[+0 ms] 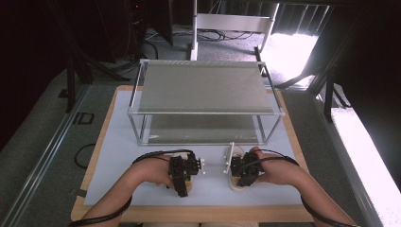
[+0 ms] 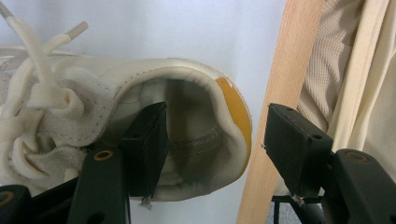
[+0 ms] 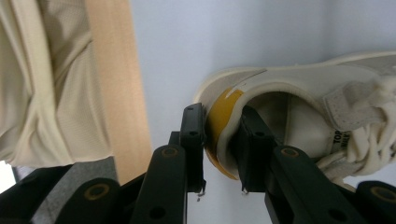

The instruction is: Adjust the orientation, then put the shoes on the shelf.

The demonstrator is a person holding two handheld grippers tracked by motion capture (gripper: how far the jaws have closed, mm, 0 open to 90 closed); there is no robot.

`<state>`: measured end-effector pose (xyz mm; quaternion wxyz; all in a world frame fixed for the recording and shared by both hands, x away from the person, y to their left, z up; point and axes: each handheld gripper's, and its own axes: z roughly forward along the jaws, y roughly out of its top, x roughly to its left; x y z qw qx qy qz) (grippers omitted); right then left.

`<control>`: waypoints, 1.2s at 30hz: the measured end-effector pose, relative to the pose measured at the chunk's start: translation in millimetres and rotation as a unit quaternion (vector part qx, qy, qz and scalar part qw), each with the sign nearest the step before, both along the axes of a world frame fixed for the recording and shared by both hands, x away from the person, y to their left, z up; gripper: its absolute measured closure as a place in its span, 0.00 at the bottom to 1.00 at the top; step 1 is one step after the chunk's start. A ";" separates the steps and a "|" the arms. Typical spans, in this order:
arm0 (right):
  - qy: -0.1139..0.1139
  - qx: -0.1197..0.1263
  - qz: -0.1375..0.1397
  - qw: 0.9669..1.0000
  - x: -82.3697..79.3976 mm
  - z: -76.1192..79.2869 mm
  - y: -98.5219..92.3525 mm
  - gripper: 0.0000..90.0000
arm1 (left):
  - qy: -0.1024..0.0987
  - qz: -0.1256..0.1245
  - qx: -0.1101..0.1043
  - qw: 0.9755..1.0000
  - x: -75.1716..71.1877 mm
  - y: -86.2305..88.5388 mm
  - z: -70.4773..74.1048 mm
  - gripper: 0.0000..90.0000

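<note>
The only writing we can find is on a small tag on the tongue of the right shoe (image 3: 299, 93), seen in the right gripper view: it begins with "TO", and the rest is too small to read. Both shoes are cream sneakers with white laces and a mustard-yellow patch at the heel. In the right gripper view, the right gripper (image 3: 219, 144) pinches the heel collar of the right shoe, one jaw outside against the yellow patch, the other inside the opening, the two pressed onto the rim. In the left gripper view, the left gripper (image 2: 219, 149) has its jaws spread wide: one jaw sits inside the opening of the left shoe (image 2: 187, 135), the other stands clear of the heel, over the wooden edge of the table, so nothing is clamped. From the high view, we see both forearms coming in from the near edge, hands turned inward and low over the shoes, which sit side by side near the front of the table (image 1: 118, 156), the left hand (image 1: 156, 172) and right hand (image 1: 269, 170) each wrapped around a gripper with a black cable looping back. The table has a pale mat on a wooden board. Behind the shoes stands a two-tier rack (image 1: 203, 101) with a metal frame and grey shelves. Beyond lie grey carpet, cables, dark stands and a bright patch of light at the right.
</note>
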<state>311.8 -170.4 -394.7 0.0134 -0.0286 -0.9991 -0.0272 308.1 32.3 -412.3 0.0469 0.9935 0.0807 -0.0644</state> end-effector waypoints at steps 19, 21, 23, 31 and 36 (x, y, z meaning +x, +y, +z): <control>0.005 0.015 -0.011 1.000 -1.2 -3.4 2.1 0.68 | -0.009 0.009 -0.015 1.000 3.5 -2.9 -3.5 0.54; 0.004 0.011 -0.008 1.000 -0.4 -4.9 2.5 0.71 | -0.010 0.007 -0.016 1.000 2.5 -2.4 -3.9 0.56; -0.001 0.007 -0.003 1.000 0.2 -5.6 2.3 0.74 | -0.009 0.001 -0.007 1.000 0.5 -2.2 -6.3 0.58; -0.003 0.008 0.012 1.000 -0.9 -4.3 2.1 0.81 | -0.010 -0.057 -0.014 0.998 -7.2 -4.5 -7.6 0.80; -0.002 0.007 0.016 1.000 -0.1 -3.7 1.9 0.82 | -0.009 -0.071 -0.010 0.997 -7.8 -4.7 -7.5 0.84</control>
